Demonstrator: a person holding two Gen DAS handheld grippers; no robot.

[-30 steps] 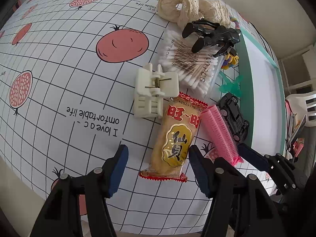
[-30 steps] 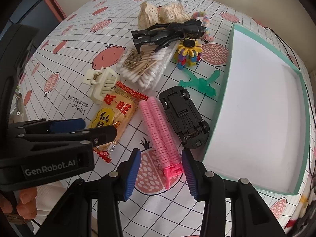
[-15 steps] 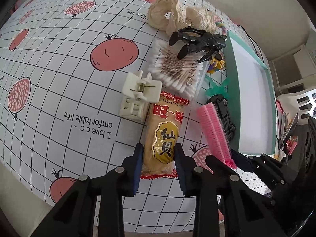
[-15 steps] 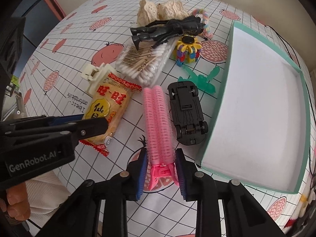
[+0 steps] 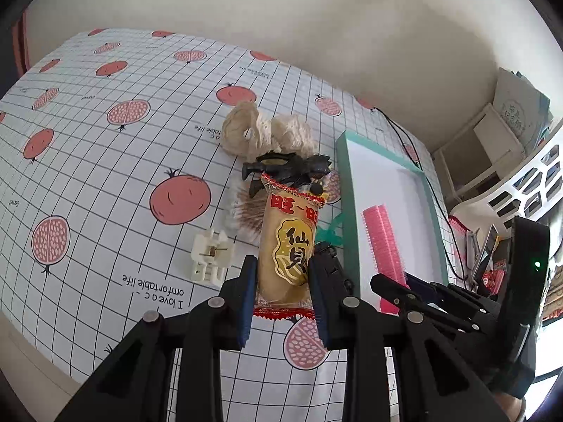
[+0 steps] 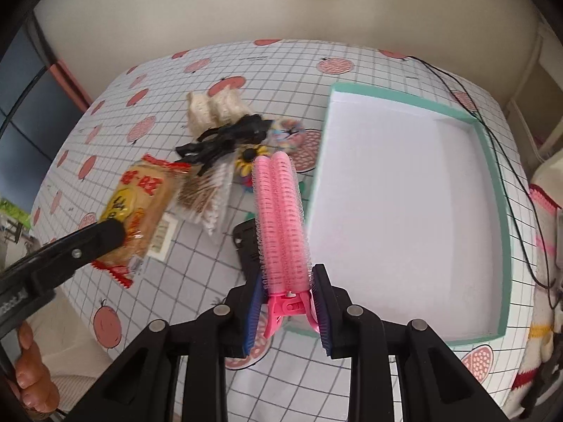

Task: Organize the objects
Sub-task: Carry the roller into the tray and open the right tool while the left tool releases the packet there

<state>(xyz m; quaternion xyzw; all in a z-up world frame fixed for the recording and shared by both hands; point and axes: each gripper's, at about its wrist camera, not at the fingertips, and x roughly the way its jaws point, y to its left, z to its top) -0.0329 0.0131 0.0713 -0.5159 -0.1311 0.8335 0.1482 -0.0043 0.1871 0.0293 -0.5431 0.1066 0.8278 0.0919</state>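
The left gripper (image 5: 281,281) is clamping the lower half of a snack packet (image 5: 288,242), both blue pads pressing its sides, and holding it raised off the tablecloth (image 5: 105,161). The right gripper (image 6: 286,304) is pinching the pink clip end of a hair roller (image 6: 279,218), its jaws closed on it, and carrying it in the air with the roller's length pointing away, near the left rim of the tray (image 6: 499,211). In the left view the same roller (image 5: 383,242) is showing over the tray's white floor.

Just beyond the left gripper a cream claw clip (image 5: 211,258) is lying on the cloth. Under the raised roller, a black toy car (image 6: 248,242) is sitting beside the tray's left wall. Farther on, a pack of cotton swabs (image 6: 207,197) is lying flat, with a black hair claw (image 6: 225,139) resting at its far end. A yellow and black flower toy (image 6: 248,158) is sitting just right of the swabs, and a green plastic piece (image 5: 329,232) is lying close to the tray. Farthest off, a cream scrunchie (image 5: 260,133) is lying bunched behind the black claw.

The tray itself is sitting on the cloth with nothing lying on its floor.
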